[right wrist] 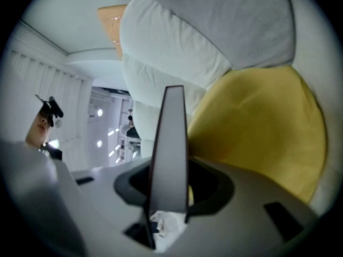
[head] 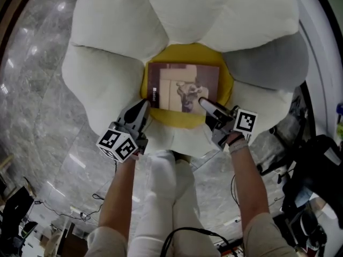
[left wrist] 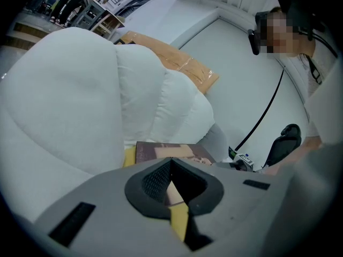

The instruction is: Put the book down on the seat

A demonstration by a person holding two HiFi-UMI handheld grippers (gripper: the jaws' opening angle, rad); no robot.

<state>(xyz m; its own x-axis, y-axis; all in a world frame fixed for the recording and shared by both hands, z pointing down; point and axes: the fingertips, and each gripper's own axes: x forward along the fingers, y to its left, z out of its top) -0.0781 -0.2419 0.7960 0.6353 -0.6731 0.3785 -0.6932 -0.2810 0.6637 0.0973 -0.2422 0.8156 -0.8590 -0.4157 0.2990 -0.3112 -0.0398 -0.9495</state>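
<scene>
Head view, near to far.

1. Legs [head: 166, 197], white trousers, bottom centre. A dark cable [head: 182, 233] lies across them.
2. L forearm [head: 120, 197] and R forearm [head: 249, 189]: bare, one either side of the legs, both stretched fwd. They converge slightly toward the middle. Pale band on the R wrist [head: 238, 146].
3. Left gripper [head: 146, 104]: marker cube [head: 118, 143] at its near end, body angled up and to the right. Fingers clenched on the book's near-left corner. In the left gripper view a sliver of the cover sits pinched in the narrow gap, w/ yellow beneath.
4. Right gripper [head: 203, 101]: marker cube [head: 245, 121] nearer the wrist, body angled up and to the left. Fingers clenched on the book's near-right edge. In the right gripper view the book runs edge-on straight out from between them.
5. Book [head: 182, 84]: brown cover w/ pale picture, held flat over the seat's centre, carried by both grippers. Cannot tell if its underside touches the cushion.
6. Yellow cushion [head: 187, 52]: round, mid-seat, showing on all sides of the book.
7. Seat [head: 107, 74]: flower-shaped, fat white petals ringing the yellow. One grey petal [head: 268, 63] on the right.
8. Marble floor [head: 32, 90]: grey, glossy, around the seat.
</scene>
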